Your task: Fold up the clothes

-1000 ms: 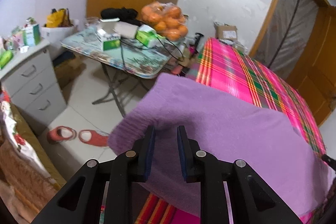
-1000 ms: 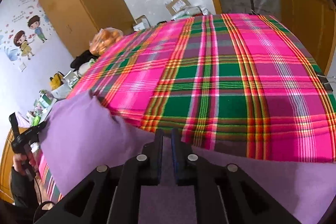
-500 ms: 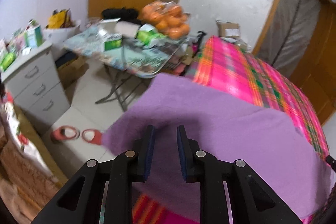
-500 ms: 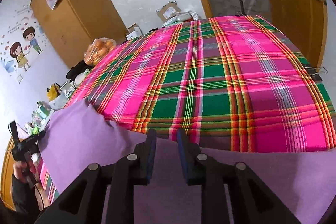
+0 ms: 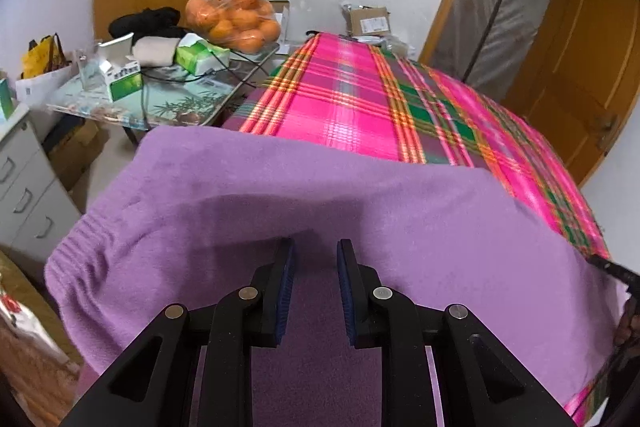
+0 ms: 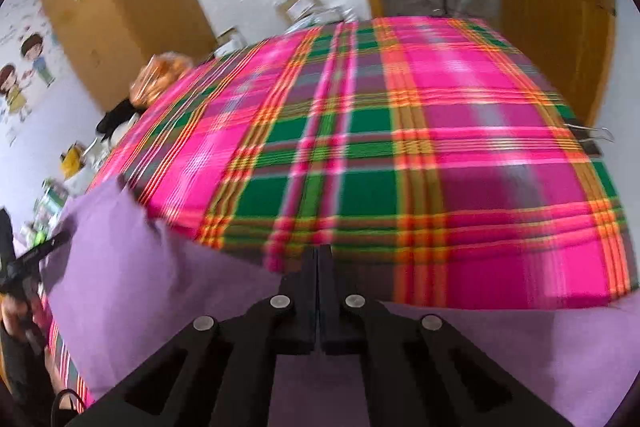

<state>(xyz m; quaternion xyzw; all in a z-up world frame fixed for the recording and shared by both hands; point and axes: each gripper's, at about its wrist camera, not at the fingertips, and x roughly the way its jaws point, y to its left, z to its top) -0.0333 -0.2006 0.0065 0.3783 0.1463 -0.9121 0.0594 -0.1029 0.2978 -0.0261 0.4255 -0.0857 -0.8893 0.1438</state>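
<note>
Across the plaid bed (image 6: 400, 147) lies the purple sweater (image 5: 320, 211). My right claw (image 6: 319, 259) is clamped shut, my left claw (image 5: 314, 267) part-open above it; the knit may slip free.

Ahead of us the plaid bedspread (image 6: 400, 155) lies flat and bare to its far edge, so we have open passage there. The purple sweater (image 5: 320, 195) covers the near part. On our left a cluttered folding table (image 5: 168, 103) with a bag of oranges (image 5: 234, 17) crowds the bed's side.
</note>
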